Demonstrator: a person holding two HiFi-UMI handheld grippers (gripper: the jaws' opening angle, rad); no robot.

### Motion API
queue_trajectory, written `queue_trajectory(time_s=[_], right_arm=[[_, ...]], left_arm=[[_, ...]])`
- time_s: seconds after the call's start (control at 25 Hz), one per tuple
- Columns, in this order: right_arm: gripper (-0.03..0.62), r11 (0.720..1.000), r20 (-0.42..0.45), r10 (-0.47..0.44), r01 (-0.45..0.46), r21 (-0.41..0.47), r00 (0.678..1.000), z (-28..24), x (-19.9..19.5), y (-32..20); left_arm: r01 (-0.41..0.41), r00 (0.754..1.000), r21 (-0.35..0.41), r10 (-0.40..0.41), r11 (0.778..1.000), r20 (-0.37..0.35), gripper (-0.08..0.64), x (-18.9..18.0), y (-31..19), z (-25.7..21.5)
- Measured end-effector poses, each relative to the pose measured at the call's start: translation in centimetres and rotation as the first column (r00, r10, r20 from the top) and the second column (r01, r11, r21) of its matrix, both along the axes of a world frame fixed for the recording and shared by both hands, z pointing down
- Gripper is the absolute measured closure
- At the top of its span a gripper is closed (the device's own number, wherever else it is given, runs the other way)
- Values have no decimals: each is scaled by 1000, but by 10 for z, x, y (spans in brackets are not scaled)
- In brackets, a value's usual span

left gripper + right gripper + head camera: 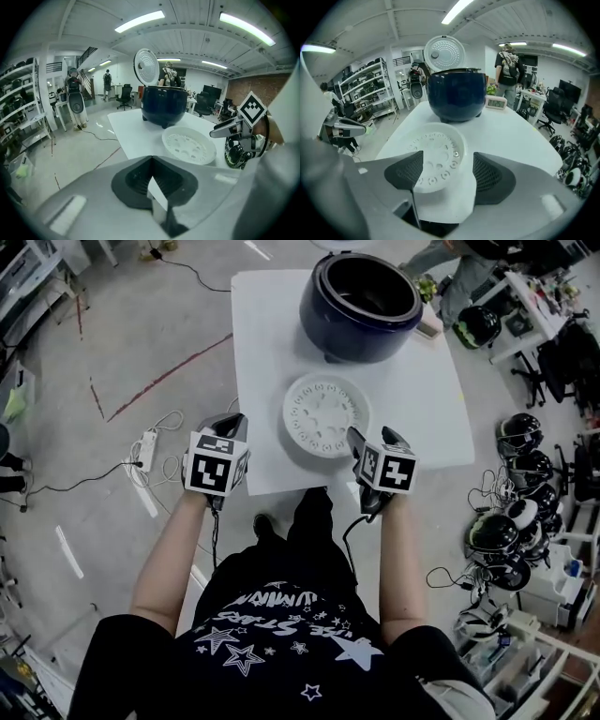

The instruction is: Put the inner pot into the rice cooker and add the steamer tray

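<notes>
Here the left tool [151, 161] has its two jaws shut tight together, with nothing in them. The right tool [443, 173] has its jaws wide apart and holds nothing. The round white plastic steamer tray with holes [326, 415] lies flat on the white worktop [272, 324], just in front of the right tool and a bit to the right of the left tool. Farther ahead of both tools stands the dark blue rice cooker [361, 306], its lid [444, 54] up
</notes>
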State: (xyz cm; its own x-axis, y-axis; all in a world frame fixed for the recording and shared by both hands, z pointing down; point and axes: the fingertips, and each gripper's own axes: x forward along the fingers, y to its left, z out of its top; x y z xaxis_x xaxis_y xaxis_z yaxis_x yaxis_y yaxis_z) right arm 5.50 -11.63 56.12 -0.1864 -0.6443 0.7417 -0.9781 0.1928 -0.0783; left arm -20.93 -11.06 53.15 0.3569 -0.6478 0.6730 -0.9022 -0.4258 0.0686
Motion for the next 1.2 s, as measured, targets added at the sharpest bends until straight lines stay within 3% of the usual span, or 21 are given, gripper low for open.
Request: queue_trajectory(time_s=[0.24,0.56,0.84,1.2], right_arm=[[261,996,-18,70,-70,-56,997,32,13,2],[316,990,-29,110,-112,-81,993,54,18,-18],[441,983,-63,141,-148,-110,988,67,31,-29],[520,968,121,238,-225,-111,964,55,34,-38]], left_arm=[[-20,1000,-74,19,997,-16,560,8,15,34],[-15,999,-119,11,993,-31,560,5,21,53],[2,999,-137,-9,991,-52,560,12,28,62],[-5,998,-139,-3,990,-58,560,16,26,58]])
